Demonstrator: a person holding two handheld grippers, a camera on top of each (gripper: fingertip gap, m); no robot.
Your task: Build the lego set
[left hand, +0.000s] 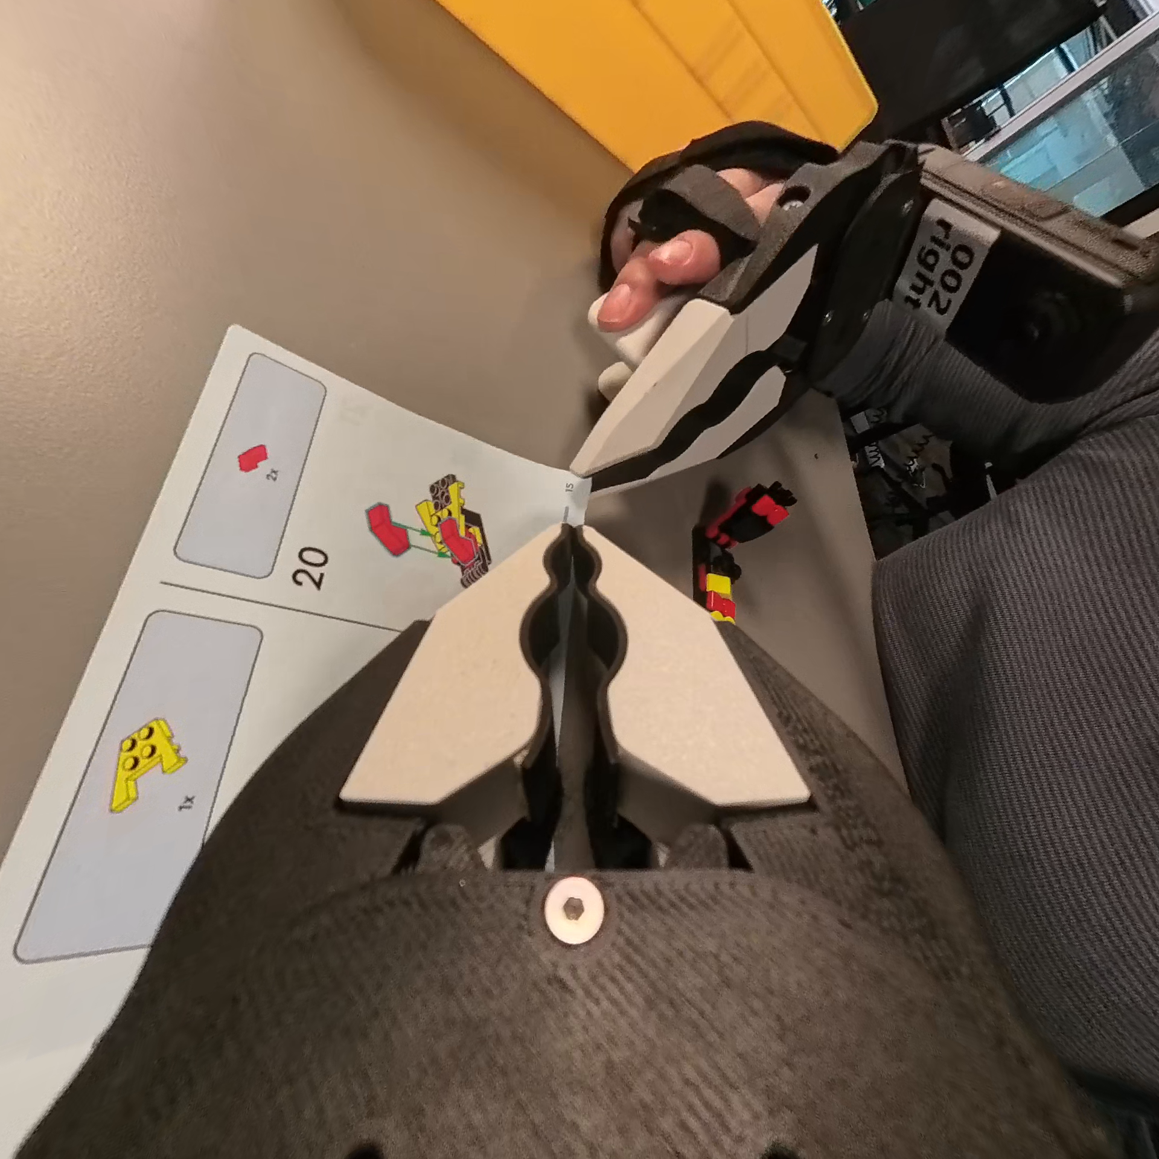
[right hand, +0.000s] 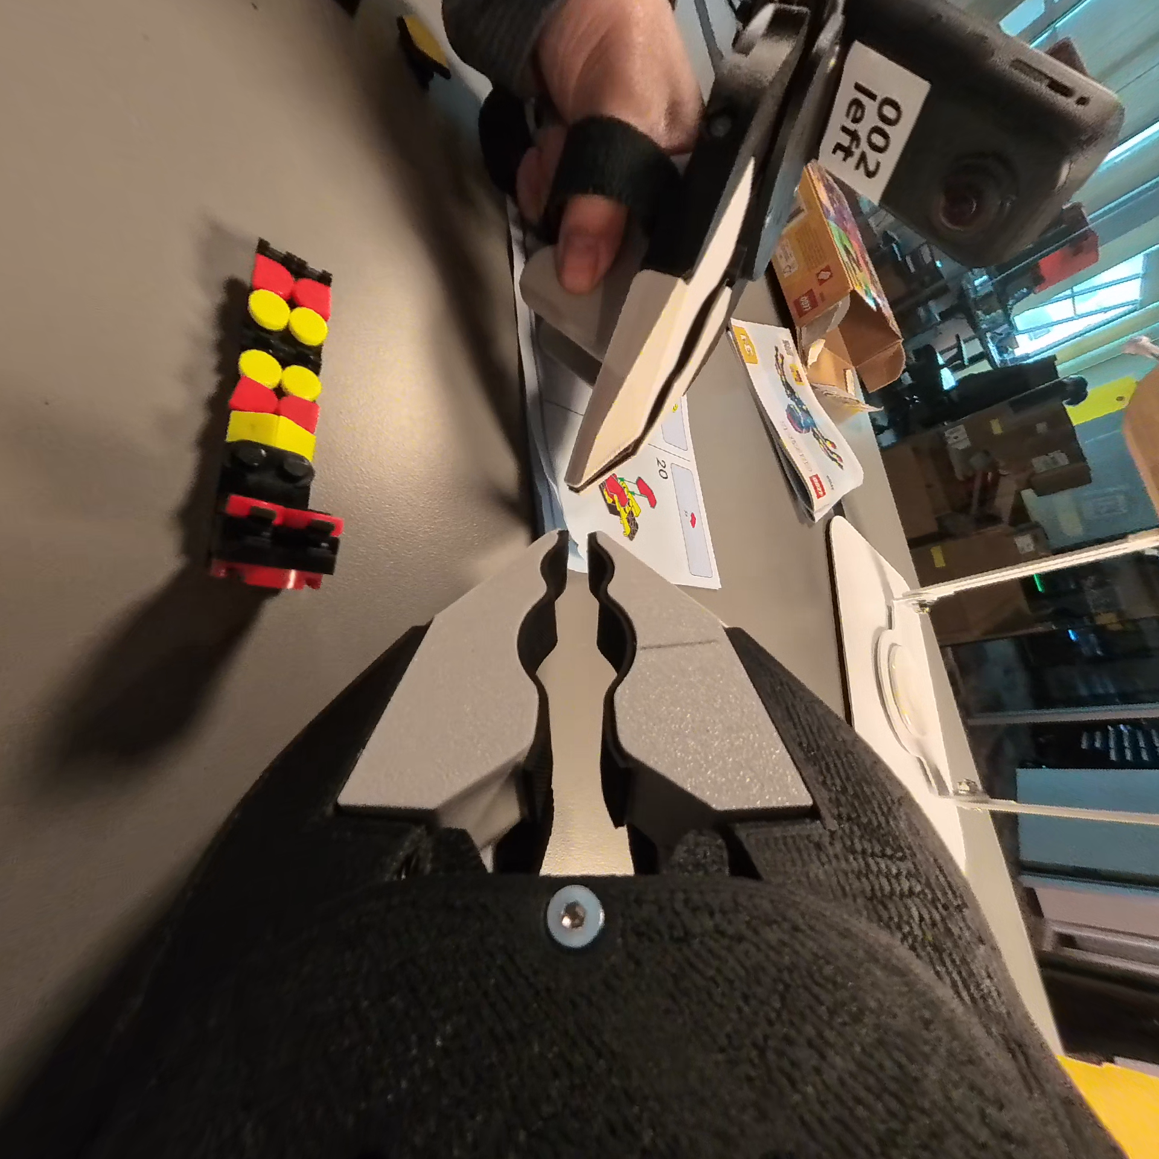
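Observation:
The instruction booklet [left hand: 301, 564] lies open on the tan table, showing build steps with red and yellow pieces. My left gripper [left hand: 572, 528] is shut on the edge of a page, which runs up between its pads. My right gripper [left hand: 583, 481] reaches in from the upper right to the same page corner. In the right wrist view its jaws [right hand: 577, 538] stand a narrow gap apart with the page edge [right hand: 658, 527] between the tips, and the left gripper [right hand: 574, 483] is just beyond. The partly built red, yellow and black lego model [right hand: 276, 414] lies on the table, also seen past the left gripper [left hand: 734, 545].
A second booklet [right hand: 796, 426] and an opened cardboard box [right hand: 834, 295] lie farther along the table. A white board with a clear stand [right hand: 878, 658] sits at the right. A yellow panel [left hand: 658, 75] borders the table's far side. Grey clothing [left hand: 1035, 690] is at the table edge. My two grippers' fingertips are within a few centimetres of each other.

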